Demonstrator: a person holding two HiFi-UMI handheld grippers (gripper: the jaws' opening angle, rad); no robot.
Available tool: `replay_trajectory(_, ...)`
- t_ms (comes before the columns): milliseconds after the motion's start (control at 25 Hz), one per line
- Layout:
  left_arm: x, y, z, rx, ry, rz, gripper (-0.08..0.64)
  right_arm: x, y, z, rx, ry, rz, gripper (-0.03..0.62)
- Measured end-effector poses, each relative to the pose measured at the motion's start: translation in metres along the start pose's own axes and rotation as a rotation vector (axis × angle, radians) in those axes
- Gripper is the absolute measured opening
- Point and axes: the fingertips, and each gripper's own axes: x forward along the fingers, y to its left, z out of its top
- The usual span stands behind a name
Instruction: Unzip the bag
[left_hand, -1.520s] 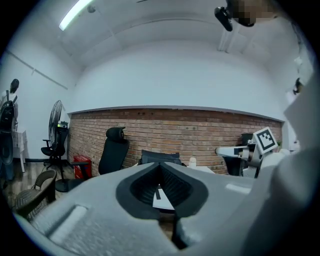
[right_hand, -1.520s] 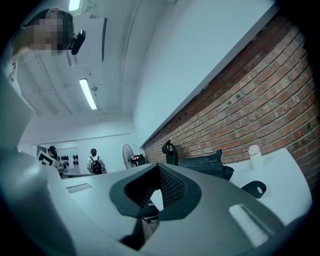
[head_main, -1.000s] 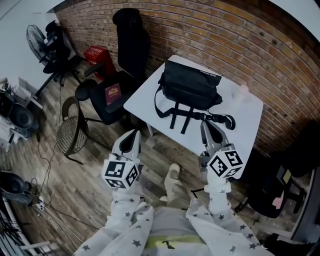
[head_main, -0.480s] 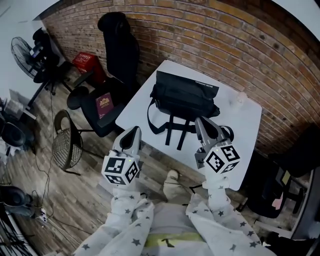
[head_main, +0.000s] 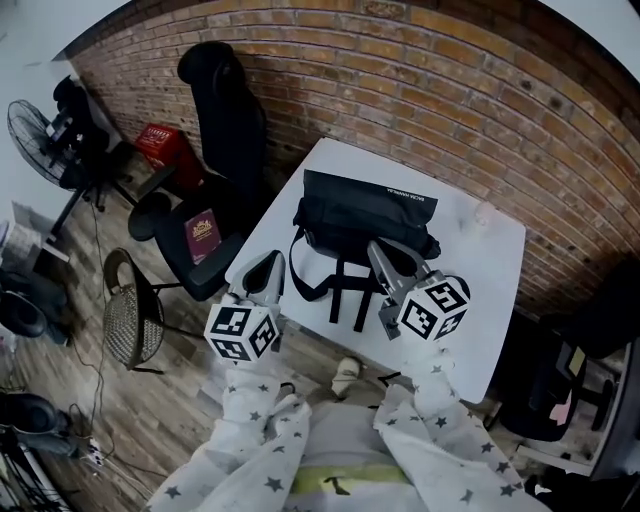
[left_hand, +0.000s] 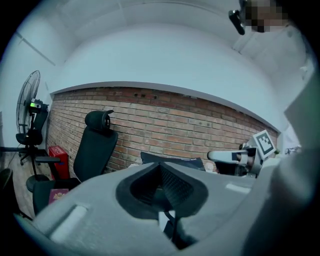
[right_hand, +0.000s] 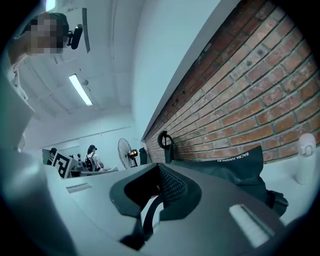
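A black bag lies on the white table against the brick wall, its straps trailing toward the near edge. My right gripper is shut and empty, hovering over the straps just in front of the bag. My left gripper is also shut and empty, at the table's near left edge, apart from the bag. The left gripper view shows the bag past the closed jaws, with the right gripper to its right. In the right gripper view the bag lies close ahead.
A small white bottle stands on the table right of the bag. Left of the table are a tall black office chair, a seat holding a maroon book, a red crate, a fan and a mesh chair.
Both grippers have moved forward toward the table. The right one now hangs over the bag's straps, and the left one has reached the table's near left edge.
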Motion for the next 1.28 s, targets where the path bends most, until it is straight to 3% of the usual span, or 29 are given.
replay_trajectory(200,0.031,0.017,-0.003,-0.013,0.035,-0.048,-0.005,0.027,-0.007,-0.022,0.018,0.052,-0.013,0.012)
replay_trajectory(360,0.053,0.034,-0.008,-0.02,0.075,-0.093,0.0,0.048,-0.01,-0.05,0.053,0.113,-0.027,0.07)
replay_trajectory(840,0.117,0.058,-0.018,0.031,0.216,-0.325,0.078,0.105,-0.006,-0.119,0.137,0.197,-0.114,0.115)
replay_trajectory(1040,0.137,0.052,-0.025,0.037,0.239,-0.409,0.097,0.12,-0.012,-0.138,0.113,0.231,-0.161,0.141)
replay_trajectory(1280,0.156,0.046,-0.037,0.045,0.262,-0.483,0.18,0.136,-0.018,-0.154,0.054,0.258,-0.222,0.158)
